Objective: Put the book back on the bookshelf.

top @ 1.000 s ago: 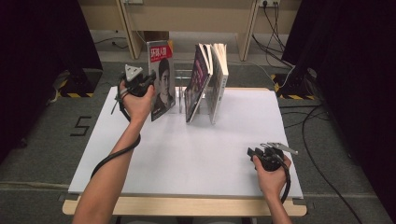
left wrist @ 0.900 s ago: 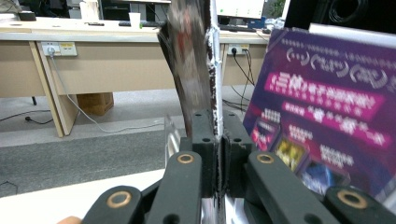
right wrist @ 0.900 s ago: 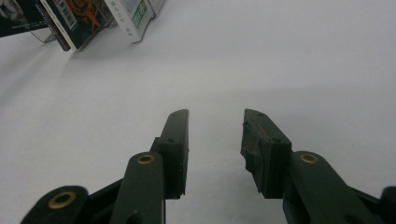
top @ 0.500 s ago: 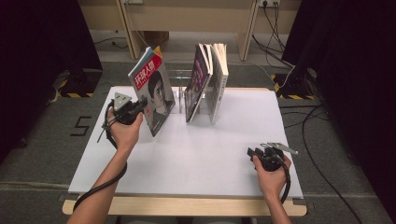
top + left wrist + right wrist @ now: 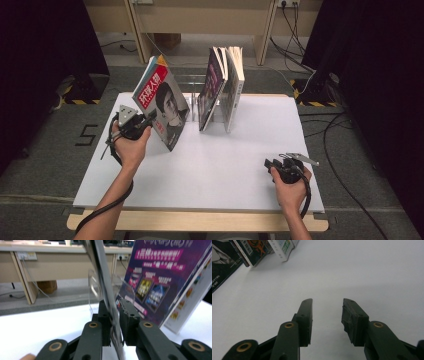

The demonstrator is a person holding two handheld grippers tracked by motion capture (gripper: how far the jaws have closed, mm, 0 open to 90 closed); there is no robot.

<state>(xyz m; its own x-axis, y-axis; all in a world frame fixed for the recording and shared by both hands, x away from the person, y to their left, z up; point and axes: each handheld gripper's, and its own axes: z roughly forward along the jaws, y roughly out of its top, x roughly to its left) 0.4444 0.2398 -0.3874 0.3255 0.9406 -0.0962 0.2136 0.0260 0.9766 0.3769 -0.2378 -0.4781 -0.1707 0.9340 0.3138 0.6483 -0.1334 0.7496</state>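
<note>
Left gripper (image 5: 142, 121) sat at the near-left part of the white table (image 5: 240, 170), matt black jaws straddling the near edge of a magazine (image 5: 165, 107). Glossy cover, red title block with white characters, a dark portrait below. The magazine stood on its lower edge and tilted steeply, its top leaning left and far, its bottom corner touching the table. In the left gripper view the thin stack of pages (image 5: 106, 290) ran edge-on between the two pads; the left pad lay against it, while a narrow gap showed on the right side. The jaws had just been opening, the magazine between them, no firm clamp visible.

Just right of it, a clear acrylic rack (image 5: 192, 102), thin curved dividers, see-through. Farther right, a group of upright books (image 5: 222, 85) leaning together: one with a purple glossy cover printed with small pictures (image 5: 155, 277), the others showing pale page edges.

Right gripper (image 5: 275, 166) rested near the table's near-right corner, held in the person's right hand (image 5: 291, 187). Its jaws stood apart with nothing between them, above bare smooth table surface; the right pad's rubber face looked rough and worn (image 5: 352, 320). A grey three-cornered plate sat on top of each gripper.
</note>
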